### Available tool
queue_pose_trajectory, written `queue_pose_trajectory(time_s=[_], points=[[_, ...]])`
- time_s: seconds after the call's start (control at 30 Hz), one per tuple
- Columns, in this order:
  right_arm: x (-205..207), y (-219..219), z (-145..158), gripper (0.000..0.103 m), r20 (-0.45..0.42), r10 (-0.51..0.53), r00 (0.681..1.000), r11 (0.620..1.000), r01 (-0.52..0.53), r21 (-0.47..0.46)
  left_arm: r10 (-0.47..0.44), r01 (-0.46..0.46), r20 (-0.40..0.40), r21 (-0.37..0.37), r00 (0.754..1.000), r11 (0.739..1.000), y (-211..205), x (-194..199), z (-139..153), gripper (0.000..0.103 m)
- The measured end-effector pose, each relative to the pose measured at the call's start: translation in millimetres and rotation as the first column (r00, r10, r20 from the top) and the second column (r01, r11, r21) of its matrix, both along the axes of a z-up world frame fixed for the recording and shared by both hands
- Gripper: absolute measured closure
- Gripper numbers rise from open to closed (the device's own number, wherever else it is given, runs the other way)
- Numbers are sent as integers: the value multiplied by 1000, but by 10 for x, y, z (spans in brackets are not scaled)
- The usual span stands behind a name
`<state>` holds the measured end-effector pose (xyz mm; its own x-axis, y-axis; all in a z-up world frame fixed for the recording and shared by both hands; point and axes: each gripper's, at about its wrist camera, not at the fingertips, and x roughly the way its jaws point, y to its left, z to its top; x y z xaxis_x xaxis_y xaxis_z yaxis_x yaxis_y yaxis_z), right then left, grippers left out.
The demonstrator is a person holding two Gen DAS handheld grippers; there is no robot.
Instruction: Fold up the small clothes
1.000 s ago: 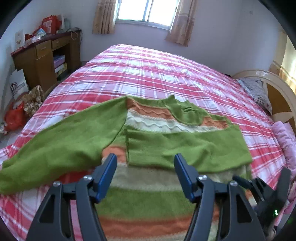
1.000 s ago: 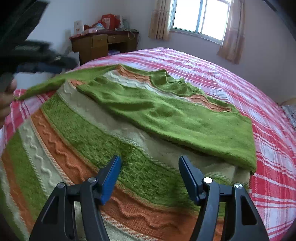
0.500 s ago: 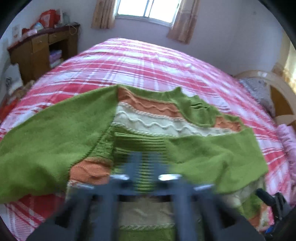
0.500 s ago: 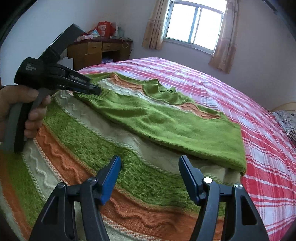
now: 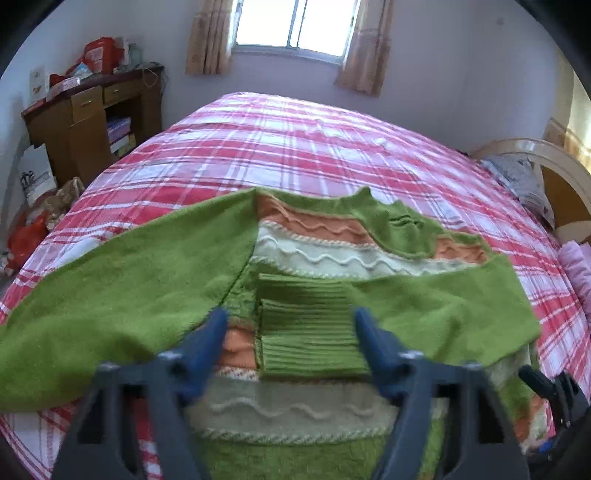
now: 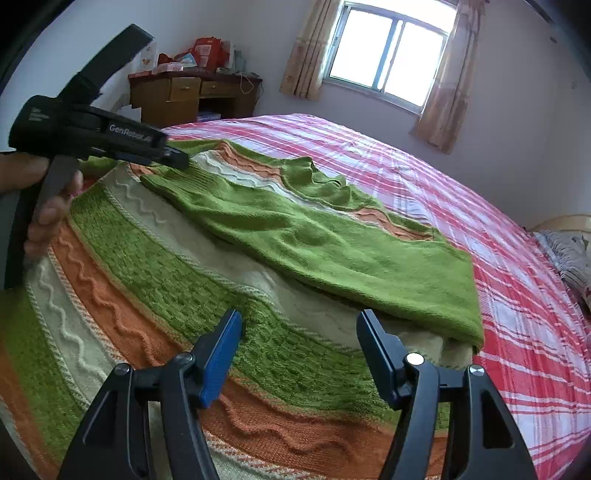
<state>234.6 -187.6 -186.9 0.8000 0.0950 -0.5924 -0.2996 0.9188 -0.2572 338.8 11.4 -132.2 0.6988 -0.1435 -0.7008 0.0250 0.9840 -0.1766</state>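
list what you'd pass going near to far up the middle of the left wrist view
left gripper → ribbed green sleeve cuff folded over the sweater → white wavy stripe → orange stripe → green collar → plaid bedspread → window

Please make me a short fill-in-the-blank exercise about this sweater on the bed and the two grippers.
1. The green, orange and cream striped knitted sweater lies on a red and white ____ bedspread.
2. The sweater's ____ sleeve is folded across its body.
3. The left gripper and the right gripper are both ____.

Missing words: plaid (checked); green; open
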Motion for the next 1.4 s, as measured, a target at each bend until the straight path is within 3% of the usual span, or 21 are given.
queue_pose_trajectory(time_s=[0.1,0.17,0.2,0.23,0.27,0.4,0.5,0.7,0.83,0.9,1.0,1.13,1.27,1.4], points=[[-12,-17,8,38,8,-3,1000,1000,3,3,-23,24,-37,10,999,1000,-79,96,-73,37],[-1,-10,7,38,9,-3,1000,1000,3,6,-46,48,-77,18,996,999,-128,163,-154,68],[-3,-22,11,38,12,-3,1000,1000,3,10,-49,52,-82,26,995,998,-138,179,-177,73],[-6,-19,12,38,14,-4,1000,1000,4,12,-70,70,-75,3,995,998,-128,175,-166,95],[-14,-21,12,38,16,-4,1000,1000,4,13,-89,87,-69,-25,994,996,-116,146,-133,98],[-28,-28,12,38,16,-4,1000,1000,4,14,-99,100,42,-41,994,994,-36,-71,132,97],[-31,-31,13,38,19,-5,1000,1000,5,12,-96,100,69,-57,993,993,40,-158,219,97],[-34,-30,20,38,17,-9,1000,1000,9,0,-43,44,17,-14,999,999,166,-120,10,97],[-32,-19,17,38,16,-10,1000,1000,10,-2,-33,33,-17,-29,999,999,167,-101,-139,97],[-31,-11,17,38,14,-11,1000,1000,11,-3,-23,23,-25,-4,999,1000,145,-103,-151,90],[-18,0,21,38,6,-11,1000,1000,11,-8,-15,15,-36,0,999,1000,156,-101,-199,89],[68,-108,139,38,-43,9,999,996,-5,85,-14,15,-31,11,999,1000,141,-123,-198,86],[302,-319,459,38,-3,-55,998,982,55,183,-31,31,-17,18,999,999,112,-156,-183,71],[739,-611,340,38,-146,-144,979,966,171,192,-32,32,-18,-6,999,999,152,-152,-192,66]])
